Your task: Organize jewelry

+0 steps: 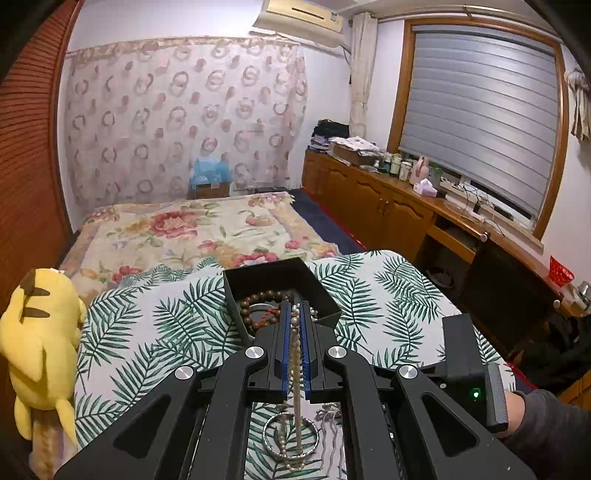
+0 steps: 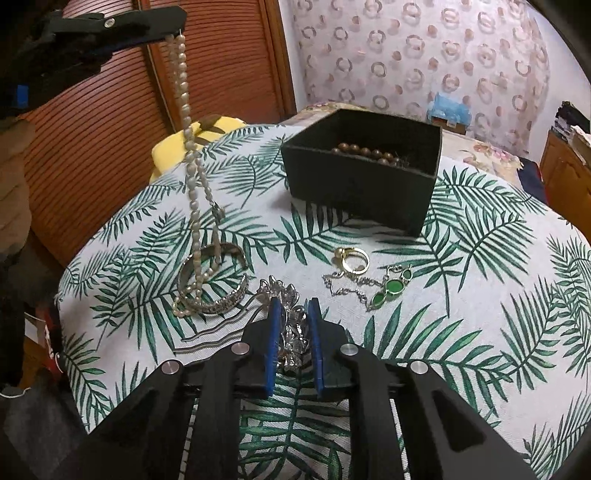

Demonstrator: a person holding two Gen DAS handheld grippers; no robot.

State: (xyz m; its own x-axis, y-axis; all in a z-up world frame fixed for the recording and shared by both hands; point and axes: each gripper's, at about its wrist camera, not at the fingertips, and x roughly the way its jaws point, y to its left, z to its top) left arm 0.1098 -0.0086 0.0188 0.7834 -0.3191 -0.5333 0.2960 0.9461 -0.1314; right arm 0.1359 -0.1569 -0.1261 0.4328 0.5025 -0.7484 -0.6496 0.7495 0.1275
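The left tool (image 2: 173, 35) is clenched on a pearl necklace (image 2: 192, 177) that hangs straight down, its lower loop resting on the worktop (image 2: 480, 332) by a silver bangle (image 2: 221, 295); the black box (image 2: 369, 177) lies ahead of it. The right tool (image 2: 293, 310) straddles a silver hairpin (image 2: 291, 332), its grip uncertain. Only the right view shows the ring (image 2: 356, 260) and green pendant (image 2: 388, 291).

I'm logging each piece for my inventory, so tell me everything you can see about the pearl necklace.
The pearl necklace is a long doubled strand of small cream, slightly oval beads with a little metal clasp partway down. The left gripper is shut on its top end and holds it up, so it hangs nearly straight. Its lower loop rests on the leaf-print tablecloth, lying across the silver bangle. It is outside the black box.
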